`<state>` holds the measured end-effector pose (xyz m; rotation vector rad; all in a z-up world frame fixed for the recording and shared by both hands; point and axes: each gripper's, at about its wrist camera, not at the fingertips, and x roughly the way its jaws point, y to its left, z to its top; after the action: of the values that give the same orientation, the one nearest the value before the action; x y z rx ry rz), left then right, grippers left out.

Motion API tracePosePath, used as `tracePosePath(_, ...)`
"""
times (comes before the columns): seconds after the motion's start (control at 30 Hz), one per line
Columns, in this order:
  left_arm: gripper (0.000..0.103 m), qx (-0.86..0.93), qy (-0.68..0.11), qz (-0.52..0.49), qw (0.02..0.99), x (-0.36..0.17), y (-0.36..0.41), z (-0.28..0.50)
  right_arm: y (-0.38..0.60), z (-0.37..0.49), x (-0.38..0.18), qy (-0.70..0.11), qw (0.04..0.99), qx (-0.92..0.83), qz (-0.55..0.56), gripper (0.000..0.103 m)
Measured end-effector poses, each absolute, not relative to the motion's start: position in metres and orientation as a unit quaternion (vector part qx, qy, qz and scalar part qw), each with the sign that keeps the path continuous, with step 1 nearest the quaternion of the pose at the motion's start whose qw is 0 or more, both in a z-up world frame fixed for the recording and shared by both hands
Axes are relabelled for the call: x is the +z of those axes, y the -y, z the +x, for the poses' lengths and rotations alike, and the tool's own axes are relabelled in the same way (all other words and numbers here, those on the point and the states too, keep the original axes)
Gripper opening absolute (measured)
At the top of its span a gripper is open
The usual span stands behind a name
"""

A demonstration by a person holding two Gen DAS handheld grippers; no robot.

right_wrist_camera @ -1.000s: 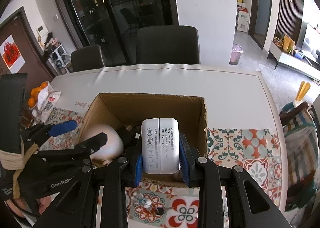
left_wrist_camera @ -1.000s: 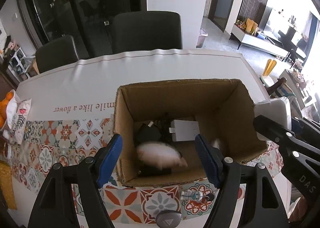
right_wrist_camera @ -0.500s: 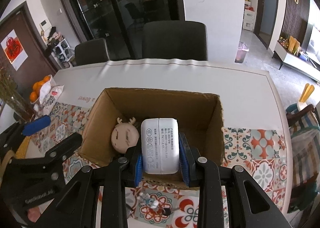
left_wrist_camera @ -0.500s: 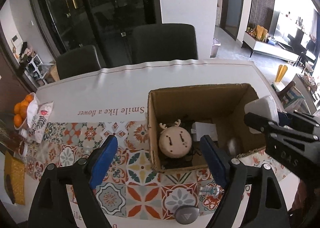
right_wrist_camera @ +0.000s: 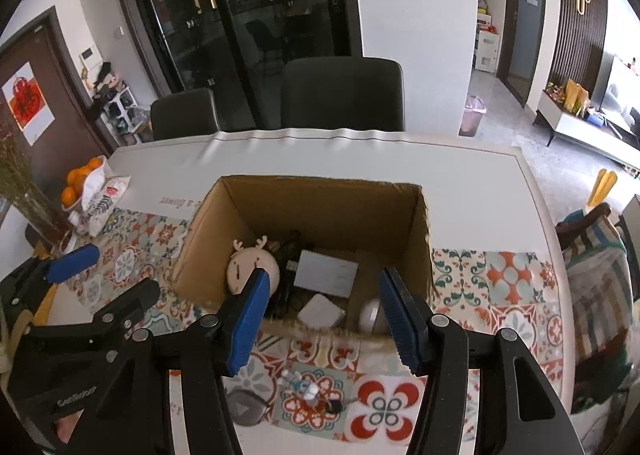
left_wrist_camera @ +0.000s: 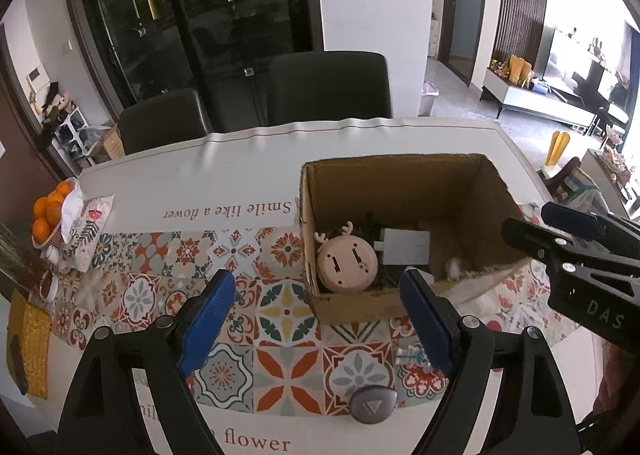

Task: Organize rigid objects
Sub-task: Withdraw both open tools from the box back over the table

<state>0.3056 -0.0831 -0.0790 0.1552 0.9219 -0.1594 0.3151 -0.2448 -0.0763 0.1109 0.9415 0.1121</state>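
Right wrist view is showing the right gripper (right_wrist_camera: 322, 313) with jaws just opening, nothing between them; the white charger (right_wrist_camera: 321, 314) is lying inside the cardboard box (right_wrist_camera: 320, 195). Left gripper (left_wrist_camera: 316, 323) is hanging open and empty beside the box

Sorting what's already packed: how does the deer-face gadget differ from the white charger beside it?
The deer-face gadget is round, pinkish and antlered; the white charger is squarish and plain. The gadget leans near the box's left wall; the charger lies flat by the front wall. Both sit inside the cardboard box.
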Motion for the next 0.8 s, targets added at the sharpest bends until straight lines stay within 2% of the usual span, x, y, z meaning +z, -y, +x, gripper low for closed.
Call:
tracePosePath(0.33, 0.085, -0.091, -0.463, 0.071, 0.879, -0.099, 0.083, 0.267, 0.244, 0.273, -0.091, -0.468, 0.879, 0.059, 0.069, 0.057)
tracePosePath(0.8, 0.085, -0.109, -0.524, 0.070, 0.842, -0.156, 0.090, 0.242, 0.241, 0.240, -0.147, -0.528, 0.844, 0.061, 0.067, 0.057)
